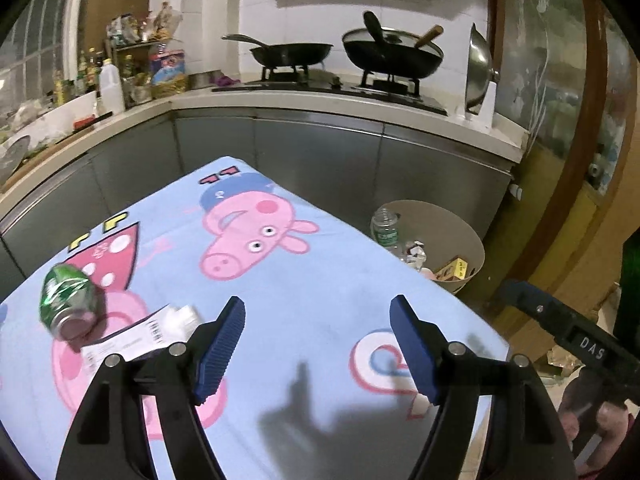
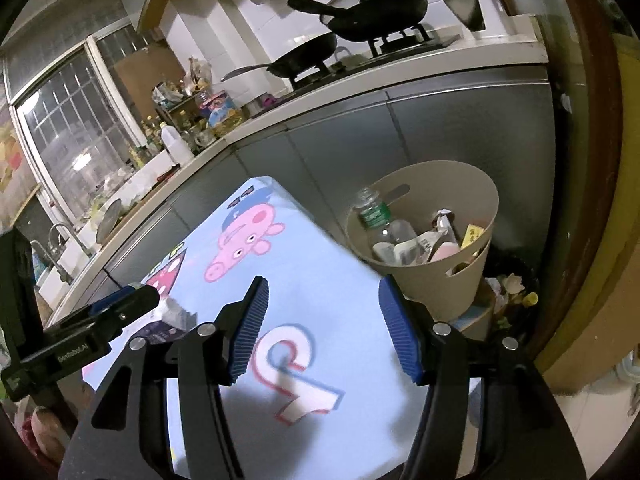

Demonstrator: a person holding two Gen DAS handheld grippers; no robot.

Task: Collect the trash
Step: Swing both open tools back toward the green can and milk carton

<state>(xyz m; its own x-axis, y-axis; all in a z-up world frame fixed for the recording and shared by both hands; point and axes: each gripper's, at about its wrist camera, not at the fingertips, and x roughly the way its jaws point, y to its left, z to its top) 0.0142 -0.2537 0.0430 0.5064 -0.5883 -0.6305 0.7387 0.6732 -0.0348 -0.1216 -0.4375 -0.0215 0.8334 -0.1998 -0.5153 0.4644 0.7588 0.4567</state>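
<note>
Both tools hover over the cartoon-print cloth (image 1: 304,288) with nothing in them: the left gripper (image 1: 318,344) has its blue pads spread wide, and the right gripper (image 2: 322,328) is spread just as wide, only cloth showing between the pads in each wrist view. The rubbish left on the table sits toward the left edge of the left wrist view: a crushed green can (image 1: 68,306) lying on its side, and just beside it, lower and a little right, a flat printed paper slip (image 1: 128,340) with a crumpled white bit at its far end; whether can and paper touch is hard to tell. The beige bin (image 2: 424,236) stands off the table's far right corner, in the right middle of the right wrist view, already holding a clear bottle with a green label (image 2: 376,220), some wrappers and a yellow box. So I'd judge this the gap between one drop and the next pick, with the table mostly cleared. The can and paper lie nearest the left tool, so it would likely swing toward the left of its frame, settle its pads either side of the can or down over the paper, close, and carry across to the bin. The thin slip may be awkward to pinch off the soft cloth.
</note>
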